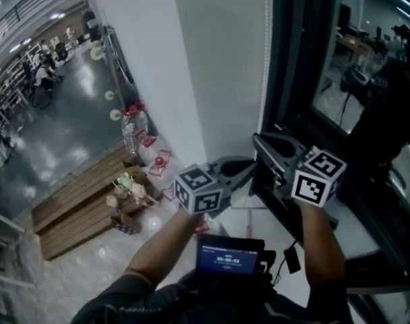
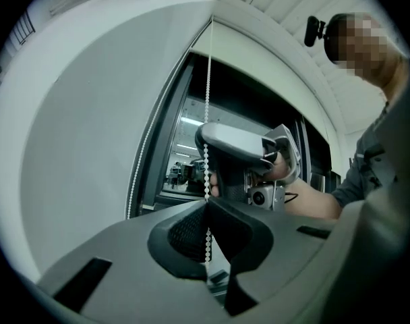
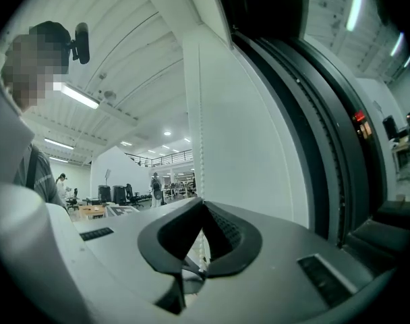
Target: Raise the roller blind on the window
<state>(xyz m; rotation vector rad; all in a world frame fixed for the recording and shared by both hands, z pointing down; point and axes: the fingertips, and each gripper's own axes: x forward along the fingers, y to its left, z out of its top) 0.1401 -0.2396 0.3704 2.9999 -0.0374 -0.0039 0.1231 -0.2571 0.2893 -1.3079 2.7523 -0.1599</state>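
Observation:
A white bead chain (image 1: pixel 265 66) hangs down the white pillar (image 1: pixel 218 73) beside the dark window (image 1: pixel 367 59). Both grippers point level at it and meet there. My left gripper (image 2: pixel 206 206) is shut on one strand of the bead chain (image 2: pixel 208 113), which runs on below the jaws; in the head view the left gripper (image 1: pixel 253 166) lies under the right gripper (image 1: pixel 260 142). A second strand (image 2: pixel 139 174) hangs free at the window frame. My right gripper (image 3: pixel 203 206) is shut on the bead chain (image 3: pixel 199 113). I cannot make out the blind's fabric.
The right gripper (image 2: pixel 242 147) and the hand holding it sit just past the left jaws. A small screen (image 1: pixel 227 256) hangs at my chest. Bottles (image 1: pixel 134 130) and wooden pallets (image 1: pixel 77 204) stand on the floor far below. A white sill (image 1: pixel 367 238) runs under the window.

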